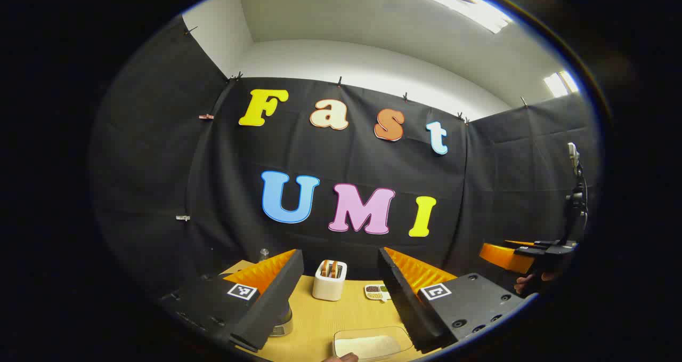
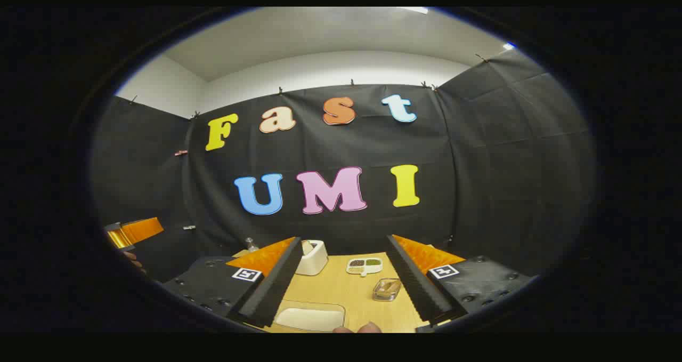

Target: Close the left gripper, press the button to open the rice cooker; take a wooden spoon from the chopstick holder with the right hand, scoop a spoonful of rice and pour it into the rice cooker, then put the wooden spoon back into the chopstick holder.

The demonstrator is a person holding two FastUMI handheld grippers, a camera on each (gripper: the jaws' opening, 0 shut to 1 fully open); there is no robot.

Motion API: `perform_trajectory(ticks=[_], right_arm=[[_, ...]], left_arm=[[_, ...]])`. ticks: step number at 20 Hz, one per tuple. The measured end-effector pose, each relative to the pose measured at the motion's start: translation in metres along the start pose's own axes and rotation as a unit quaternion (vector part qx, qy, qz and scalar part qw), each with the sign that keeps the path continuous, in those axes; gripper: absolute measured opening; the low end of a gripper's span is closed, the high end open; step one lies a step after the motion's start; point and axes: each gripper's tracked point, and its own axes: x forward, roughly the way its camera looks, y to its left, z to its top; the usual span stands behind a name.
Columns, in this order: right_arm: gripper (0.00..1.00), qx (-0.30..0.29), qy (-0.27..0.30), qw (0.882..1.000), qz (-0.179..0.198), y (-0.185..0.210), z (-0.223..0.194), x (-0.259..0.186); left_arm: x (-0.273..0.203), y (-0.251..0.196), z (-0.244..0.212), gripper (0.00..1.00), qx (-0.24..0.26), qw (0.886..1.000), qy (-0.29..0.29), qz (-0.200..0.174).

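Spanning the lower scene, the wooden table (image 1: 319,319) carries everything. The rice cooker (image 1: 282,322) peeks out just behind the left gripper (image 1: 341,292)'s left finger, low and near, so that hand is nearer it. Both the left and the right gripper (image 2: 343,279) stand apart, gripping nothing. The white chopstick holder (image 2: 313,258) sits ahead-left of the right gripper, with the rice tray (image 2: 309,318) nearest.

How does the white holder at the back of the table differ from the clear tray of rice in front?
The holder is opaque white and stands upright as a tall box; the rice tray is clear, low and flat. The holder has wooden pieces poking from its top; the tray holds a white heap of rice. The holder sits far back, the tray close to the fingers. Both rest on the wooden table.
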Motion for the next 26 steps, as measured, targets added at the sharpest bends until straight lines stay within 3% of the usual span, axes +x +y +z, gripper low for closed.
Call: perform_trajectory(ticks=[11,18,26], right_arm=[[0.98,-0.03,0.018,0.999,0.015,0.029,-0.016,0.011],[0.98,-0.047,0.02,0.999,0.006,0.038,-0.022,0.002],[0.98,-0.045,0.026,0.998,0.031,0.05,-0.026,0.012]], left_arm=[[-0.001,0.023,-0.014,0.95,-0.014,1.0,0.016,0.013],[-0.002,0.035,-0.027,0.95,-0.024,0.999,0.032,0.007],[0.01,0.071,-0.043,0.93,-0.012,0.997,0.046,0.059]])
